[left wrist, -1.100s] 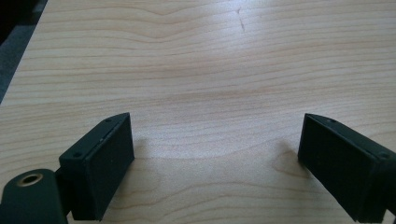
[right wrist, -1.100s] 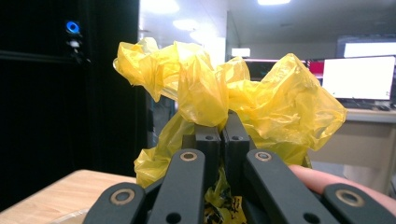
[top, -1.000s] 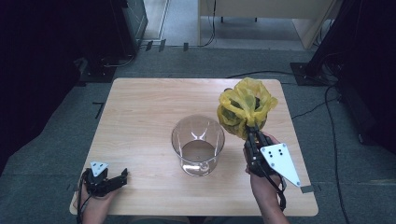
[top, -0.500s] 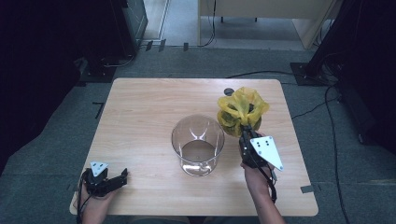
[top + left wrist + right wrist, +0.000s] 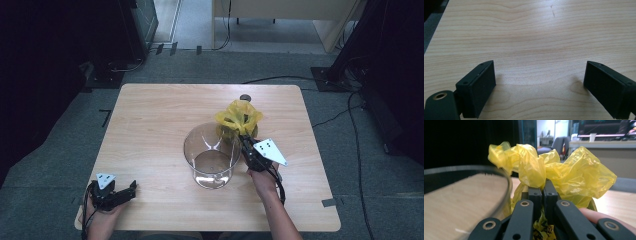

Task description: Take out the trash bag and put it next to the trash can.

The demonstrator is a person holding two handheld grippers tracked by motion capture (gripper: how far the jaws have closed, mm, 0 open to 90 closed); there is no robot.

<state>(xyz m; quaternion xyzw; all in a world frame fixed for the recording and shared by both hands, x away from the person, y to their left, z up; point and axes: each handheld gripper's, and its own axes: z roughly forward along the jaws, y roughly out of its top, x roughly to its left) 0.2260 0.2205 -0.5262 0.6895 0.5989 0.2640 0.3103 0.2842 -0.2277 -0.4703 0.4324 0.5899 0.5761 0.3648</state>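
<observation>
A crumpled yellow plastic bag [image 5: 239, 119] [image 5: 554, 172] hangs in the air beside the right rim of a clear round container [image 5: 212, 156]. My right gripper [image 5: 246, 143] [image 5: 543, 188] is shut on the bag's lower part, jaws pressed together with plastic between them. The container's rim [image 5: 486, 170] curves close on the left in the right gripper view. My left gripper [image 5: 125, 191] [image 5: 539, 87] rests on the table [image 5: 150, 130] near its front left corner, jaws wide apart over bare wood [image 5: 536, 50], holding nothing.
A small dark round object [image 5: 245, 97] lies near the table's far edge. Cables [image 5: 280, 80] run across the grey floor behind the table. A piece of tape [image 5: 328, 202] sits at the front right corner.
My right gripper has carried the yellow bag leftward and lower, from right of the container to right beside its rim. The left gripper has stayed put.
</observation>
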